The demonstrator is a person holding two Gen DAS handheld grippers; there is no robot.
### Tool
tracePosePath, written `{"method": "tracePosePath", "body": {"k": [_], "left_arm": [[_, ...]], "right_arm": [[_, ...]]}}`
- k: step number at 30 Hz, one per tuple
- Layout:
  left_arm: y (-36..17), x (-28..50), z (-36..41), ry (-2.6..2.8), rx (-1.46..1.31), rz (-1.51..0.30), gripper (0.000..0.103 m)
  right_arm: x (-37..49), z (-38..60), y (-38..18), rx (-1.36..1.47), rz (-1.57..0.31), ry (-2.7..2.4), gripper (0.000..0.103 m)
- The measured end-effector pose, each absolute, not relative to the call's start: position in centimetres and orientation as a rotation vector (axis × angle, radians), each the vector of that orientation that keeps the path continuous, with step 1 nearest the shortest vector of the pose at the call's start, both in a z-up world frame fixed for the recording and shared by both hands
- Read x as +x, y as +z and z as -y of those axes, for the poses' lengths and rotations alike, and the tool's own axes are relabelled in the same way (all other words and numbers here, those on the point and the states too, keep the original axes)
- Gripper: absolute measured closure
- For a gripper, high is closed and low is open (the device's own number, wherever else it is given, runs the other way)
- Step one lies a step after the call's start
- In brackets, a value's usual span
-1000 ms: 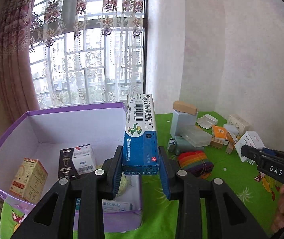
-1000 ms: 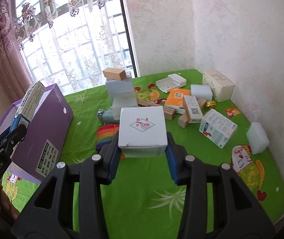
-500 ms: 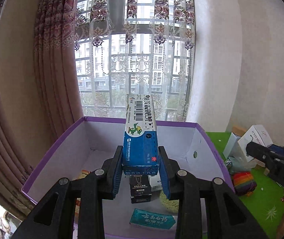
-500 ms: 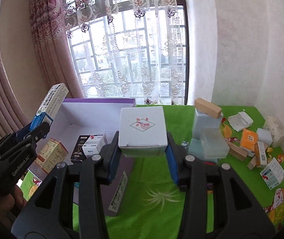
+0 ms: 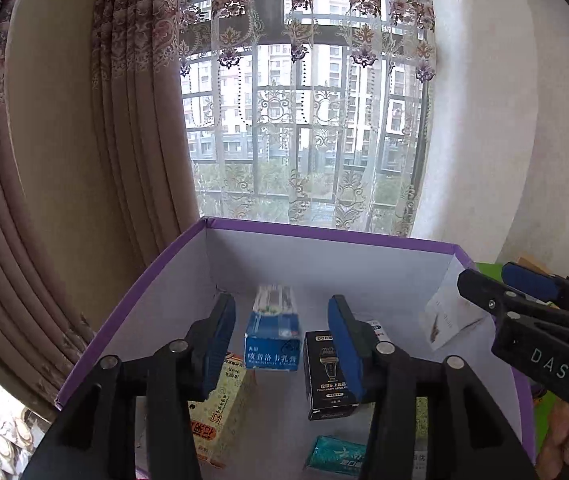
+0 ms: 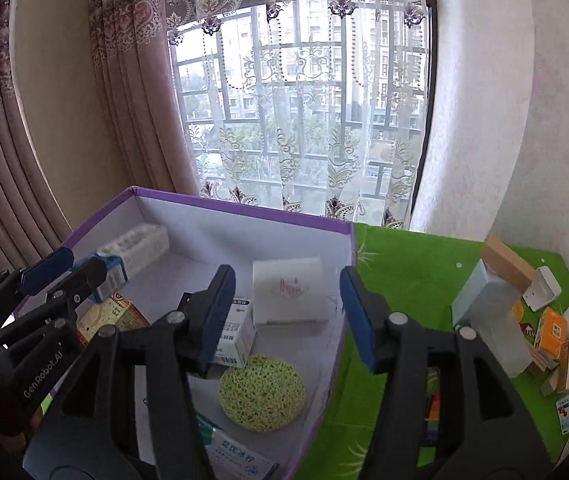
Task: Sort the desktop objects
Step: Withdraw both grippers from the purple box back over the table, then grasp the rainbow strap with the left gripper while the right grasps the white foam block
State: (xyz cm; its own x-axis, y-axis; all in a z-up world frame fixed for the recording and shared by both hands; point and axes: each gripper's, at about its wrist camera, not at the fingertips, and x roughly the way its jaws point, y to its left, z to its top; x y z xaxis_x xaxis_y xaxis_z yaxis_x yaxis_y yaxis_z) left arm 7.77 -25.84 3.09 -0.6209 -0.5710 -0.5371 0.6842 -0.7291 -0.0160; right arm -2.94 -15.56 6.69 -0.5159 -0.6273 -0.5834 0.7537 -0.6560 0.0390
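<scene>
Both claws hung over the purple box (image 6: 348, 236), and both were wide open with nothing between their blue pads. Under the left claw (image 5: 282, 340) a blue and white box (image 5: 272, 336) was blurred, so it was probably dropping into the purple box. Under the right claw (image 6: 288, 316) a white box (image 6: 289, 296) was blurred too, and I could not tell if it had landed.

These two boxes looked like thin card. They were likely light and stiff, but a hard squeeze could dent them. The smooth card might slip a bit. The best place to hold one would be across its two flat sides, near the middle.

More things to sort lay on the green worktop (image 6: 404, 264), well apart from the purple box: a small orange box (image 6: 552, 326) and other little boxes. They would probably handle the same way. A round yellow sponge (image 6: 262, 398) in the purple box looked soft.

Some things were hard to see. The left claw hid part of a black box (image 5: 326, 376) and a yellow box (image 5: 220, 404). The writing on most boxes was too small to read. The pile on the worktop was crowded at the picture's edge.
</scene>
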Motion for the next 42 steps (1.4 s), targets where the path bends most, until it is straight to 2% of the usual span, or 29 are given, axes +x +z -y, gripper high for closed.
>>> {"method": "tracePosePath", "body": {"k": [2, 13, 22, 28, 31, 38, 42], "left_arm": [[3.0, 7.8, 25.5, -2.313, 0.663, -0.275, 0.040], [4.2, 6.7, 22.9, -2.363, 0.660, -0.240, 0.039], [5.3, 4.3, 17.5, -2.491, 0.687, -0.160, 0.033], [6.3, 2.6, 12.1, -2.641, 0.667, -0.092, 0.028], [6.1, 1.7, 9.5, -2.717, 0.648, -0.074, 0.022], [3.7, -0.7, 4.2, -2.858, 0.733, -0.063, 0.022], [2.0, -2.0, 2.8, -2.898, 0.812, -0.139, 0.021]], "right_arm": [[-3.1, 15.1, 6.5, 0.731, -0.268, -2.179, 0.038], [-4.7, 8.1, 6.9, 0.763, -0.134, -2.292, 0.036], [-5.6, -3.9, 6.4, 0.771, -0.039, -2.536, 0.031], [-5.6, -13.8, 4.7, 0.830, -0.023, -2.776, 0.031], [-5.9, -17.7, 3.5, 0.881, -0.071, -2.866, 0.031], [-7.4, -23.1, 0.6, 1.013, -0.058, -2.914, 0.031], [-8.3, -23.6, -0.3, 1.046, -0.093, -2.910, 0.031]]}}
